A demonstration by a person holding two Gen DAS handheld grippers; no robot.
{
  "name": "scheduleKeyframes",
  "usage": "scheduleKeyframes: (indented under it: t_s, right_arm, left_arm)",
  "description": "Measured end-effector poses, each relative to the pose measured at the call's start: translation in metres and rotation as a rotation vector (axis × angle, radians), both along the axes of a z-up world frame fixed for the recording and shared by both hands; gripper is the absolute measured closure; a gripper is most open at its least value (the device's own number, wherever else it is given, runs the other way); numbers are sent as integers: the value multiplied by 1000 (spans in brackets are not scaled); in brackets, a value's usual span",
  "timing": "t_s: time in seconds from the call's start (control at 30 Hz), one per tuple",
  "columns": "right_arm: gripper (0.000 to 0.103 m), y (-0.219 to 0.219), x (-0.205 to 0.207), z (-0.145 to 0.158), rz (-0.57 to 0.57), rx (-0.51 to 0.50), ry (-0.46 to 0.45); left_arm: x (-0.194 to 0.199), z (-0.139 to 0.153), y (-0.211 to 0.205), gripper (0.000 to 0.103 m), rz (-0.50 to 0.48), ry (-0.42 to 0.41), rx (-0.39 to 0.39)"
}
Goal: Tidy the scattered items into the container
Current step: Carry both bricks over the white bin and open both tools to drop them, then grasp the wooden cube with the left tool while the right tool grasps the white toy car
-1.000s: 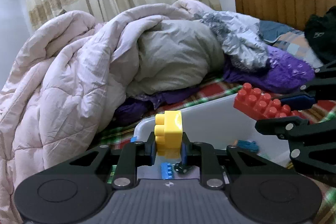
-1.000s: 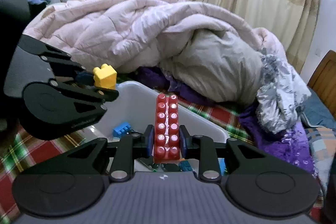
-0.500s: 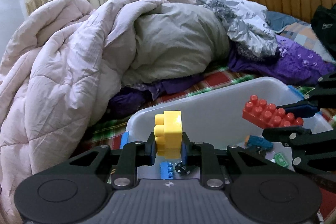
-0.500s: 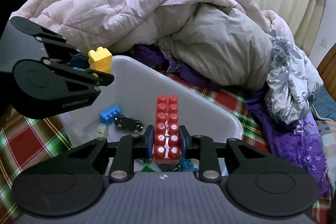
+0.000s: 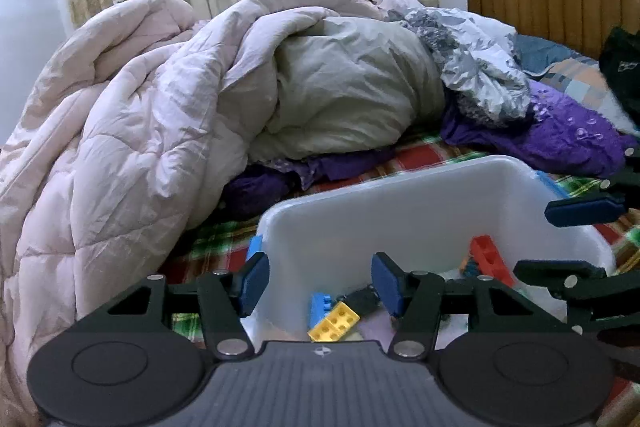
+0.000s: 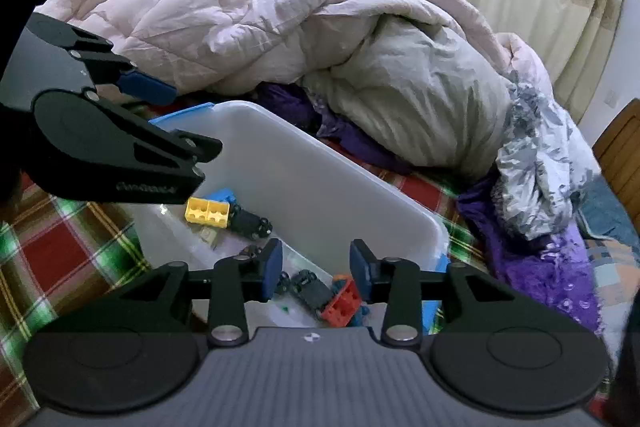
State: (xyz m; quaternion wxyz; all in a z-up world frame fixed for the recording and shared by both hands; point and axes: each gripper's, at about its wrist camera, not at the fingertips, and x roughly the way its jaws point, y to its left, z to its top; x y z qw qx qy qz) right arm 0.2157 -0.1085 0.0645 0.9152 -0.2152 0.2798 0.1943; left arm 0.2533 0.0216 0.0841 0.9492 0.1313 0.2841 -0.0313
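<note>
I am holding both grippers over the white plastic box (image 5: 420, 203) that is sitting on the checked bed sheet (image 6: 48, 247). The jaws of my left gripper (image 5: 320, 283) are opening and standing apart, with nothing between them. The yellow brick (image 5: 334, 321) is lying on the floor of the box, studs down, touching a blue brick (image 5: 318, 307) and next to a dark toy car (image 6: 250, 221). The jaws of my right gripper (image 6: 316, 265) are opening too, and they are gripping nothing. The red brick (image 6: 340, 307) is lying inside the box just under them, among small toy cars. Behind the box a pink quilt (image 5: 140, 115) and purple cloth (image 5: 560, 143) are piling up.
</note>
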Motion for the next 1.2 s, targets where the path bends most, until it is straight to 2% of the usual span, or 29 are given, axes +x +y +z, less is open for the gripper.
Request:
scheduleKeyframes:
  t_s: [0.07,0.23,0.43,0.5,0.57,0.63,0.73,0.8,0.87,0.93,1.03,1.1,1.2]
  right_arm:
    - [61,-2,-8,4,-3,-5,-6]
    - [55,-6,-29,10,-3,-5,-18]
    - [47,-12,-52,12,-4,0,-22]
    - [36,-16,-60,8,-9,8,-21]
    - [31,-22,-69,2,-18,14,-18]
    - [30,-33,-75,-8,-21,32,4]
    - [31,-50,-80,-27,-10,77,85]
    - [32,-58,-82,-42,3,88,143]
    - [32,-59,-83,-56,14,49,166]
    - [33,-59,-82,-72,17,13,183]
    - [36,-62,-74,-88,-1,56,220]
    - [43,-64,-65,-97,-29,95,241]
    - [45,-60,-54,-108,-50,115,255]
  left_arm:
    - [-10,3,-1,43,-19,17,-31]
    - [-39,11,-10,42,-55,-1,-1]
    - [-74,6,-17,35,-83,-18,21]
    - [-83,-2,-22,34,-105,-5,44]
    - [-90,-11,-27,34,-138,8,68]
    - [-94,-20,-30,33,-169,37,62]
    - [-92,-33,-34,34,-243,137,-2]
    - [-92,-42,-39,34,-268,152,22]
    - [-90,-53,-46,34,-284,163,64]
    - [-86,-63,-49,34,-289,190,70]
    - [-80,-81,-51,34,-284,234,74]
    - [-79,-91,-52,34,-286,258,82]
    - [-82,-102,-53,34,-303,281,90]
